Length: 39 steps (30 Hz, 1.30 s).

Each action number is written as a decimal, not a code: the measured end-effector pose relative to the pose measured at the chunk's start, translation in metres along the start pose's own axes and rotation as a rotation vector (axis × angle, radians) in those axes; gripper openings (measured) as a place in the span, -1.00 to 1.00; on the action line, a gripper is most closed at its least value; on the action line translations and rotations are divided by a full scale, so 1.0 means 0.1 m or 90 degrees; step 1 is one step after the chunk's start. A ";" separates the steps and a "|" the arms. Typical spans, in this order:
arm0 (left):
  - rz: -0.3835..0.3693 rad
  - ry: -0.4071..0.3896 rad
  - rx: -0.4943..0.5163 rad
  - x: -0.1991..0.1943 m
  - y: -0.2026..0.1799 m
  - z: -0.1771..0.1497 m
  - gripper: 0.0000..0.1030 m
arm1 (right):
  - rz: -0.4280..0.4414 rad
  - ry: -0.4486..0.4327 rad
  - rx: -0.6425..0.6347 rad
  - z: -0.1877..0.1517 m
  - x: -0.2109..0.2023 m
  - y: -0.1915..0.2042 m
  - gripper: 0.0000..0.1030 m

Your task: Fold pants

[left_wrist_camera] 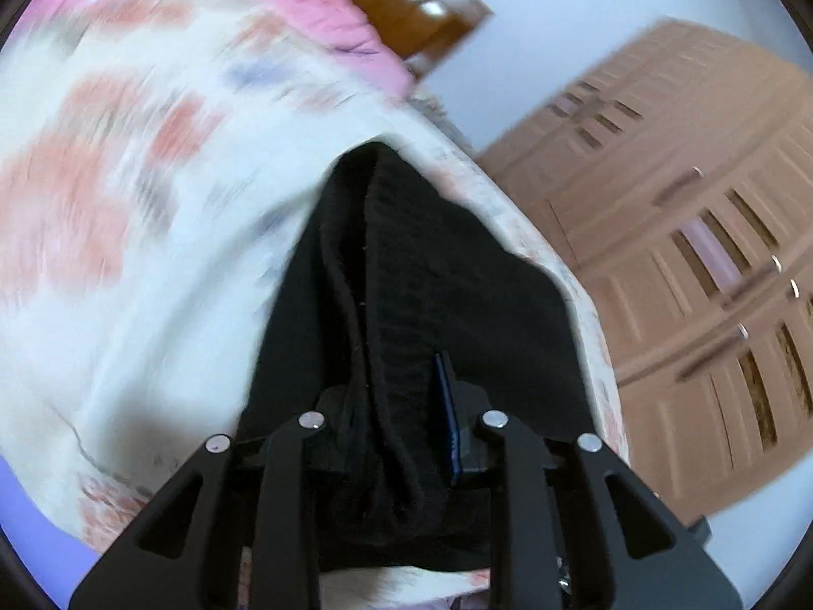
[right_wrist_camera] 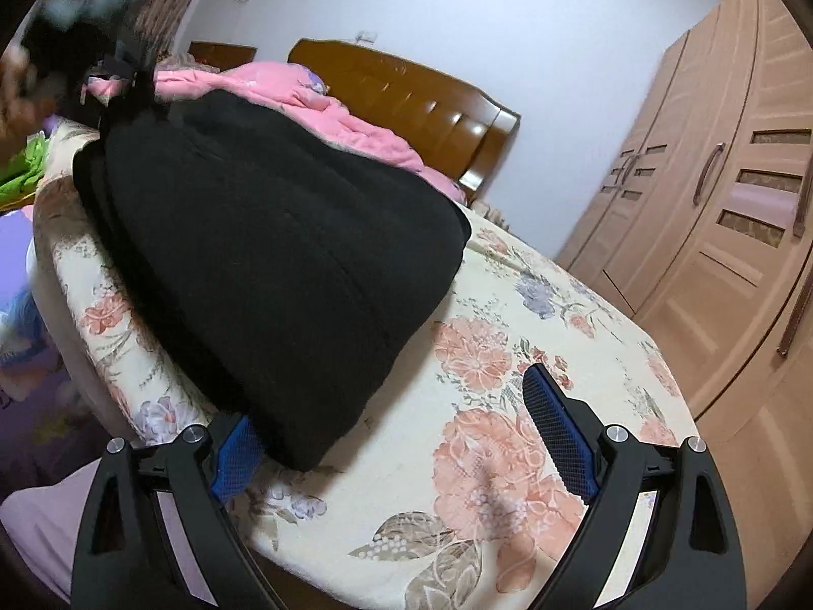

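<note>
The black pants (right_wrist_camera: 274, 264) lay folded in a thick bundle on the flowered bedsheet (right_wrist_camera: 508, 356), stretching from the near corner of the bed toward the pink quilt (right_wrist_camera: 325, 112) by the wooden headboard (right_wrist_camera: 416, 86). The left gripper (left_wrist_camera: 401, 422) was clenched on a bunched edge of the pants (left_wrist_camera: 406, 279), the dark cloth filling the narrow gap between its fingers; in the right wrist view it (right_wrist_camera: 122, 71) showed at the far end of the bundle, blurred. The right gripper (right_wrist_camera: 401, 437) stood wide apart and held nothing: its left blue pad (right_wrist_camera: 236, 452) sat just beside the near end of the pants, perhaps touching it, and its right pad (right_wrist_camera: 559, 437) hung over bare sheet. A wardrobe (right_wrist_camera: 711, 213) stood beside the bed.
</note>
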State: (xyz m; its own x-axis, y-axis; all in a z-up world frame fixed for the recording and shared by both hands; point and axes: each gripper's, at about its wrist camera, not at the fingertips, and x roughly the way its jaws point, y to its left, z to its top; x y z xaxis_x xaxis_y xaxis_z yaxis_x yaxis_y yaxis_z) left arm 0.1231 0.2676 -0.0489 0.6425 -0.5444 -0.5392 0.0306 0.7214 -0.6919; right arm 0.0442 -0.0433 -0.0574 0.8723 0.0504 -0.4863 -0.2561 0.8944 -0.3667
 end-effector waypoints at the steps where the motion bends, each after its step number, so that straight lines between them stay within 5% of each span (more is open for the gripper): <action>1: -0.031 -0.014 -0.018 -0.04 0.10 -0.02 -0.50 | 0.013 0.006 0.014 0.00 0.01 -0.04 0.74; 3: -0.039 -0.021 -0.028 -0.07 0.12 -0.03 -0.49 | 0.028 0.011 0.030 -0.02 0.03 -0.07 0.76; 9: 0.034 -0.035 -0.006 -0.13 -0.08 -0.06 -0.35 | 0.054 0.024 0.058 -0.04 0.03 -0.11 0.77; 11: 0.085 -0.049 -0.002 -0.20 -0.19 -0.09 -0.02 | 0.069 0.022 0.051 -0.04 -0.04 -0.13 0.78; 12: 0.137 -0.069 0.016 -0.27 -0.28 -0.12 0.09 | 0.088 0.003 0.050 -0.04 -0.13 -0.15 0.78; 14: 0.346 -0.182 0.095 -0.57 -0.67 -0.19 0.64 | 0.125 -0.028 0.068 -0.07 -0.27 -0.22 0.78; 15: 0.389 -0.226 0.125 -0.67 -0.83 -0.23 0.73 | 0.152 -0.052 0.089 -0.09 -0.37 -0.28 0.78; 18: 0.357 -0.265 0.243 -0.77 -1.37 -0.35 0.96 | 0.164 -0.090 0.135 -0.06 -0.51 -0.37 0.78; 20: 0.299 -0.181 0.344 -0.47 -1.68 -0.42 0.97 | 0.166 -0.098 0.159 0.06 -0.49 -0.41 0.78; 22: 0.267 -0.112 0.378 -0.14 -1.76 -0.44 0.96 | 0.164 -0.101 0.162 0.22 -0.44 -0.40 0.78; 27: 0.351 -0.025 0.327 0.46 -1.33 -0.42 0.96 | 0.186 -0.091 0.114 0.53 -0.22 -0.20 0.78; 29: 0.409 -0.035 0.367 0.51 -1.17 -0.50 0.97 | 0.212 -0.053 0.098 0.52 -0.07 -0.05 0.78; 39: 0.362 -0.081 0.346 0.39 -0.85 -0.55 0.97 | 0.303 0.064 0.162 0.26 0.20 -0.03 0.91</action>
State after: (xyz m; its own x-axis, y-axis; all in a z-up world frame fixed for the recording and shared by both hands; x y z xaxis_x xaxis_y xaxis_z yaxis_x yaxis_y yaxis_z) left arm 0.1038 0.1612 -0.0373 0.7527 -0.0002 -0.6583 0.0195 0.9996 0.0219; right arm 0.0732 -0.0337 -0.0458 0.6376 0.4438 -0.6296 -0.4923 0.8634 0.1100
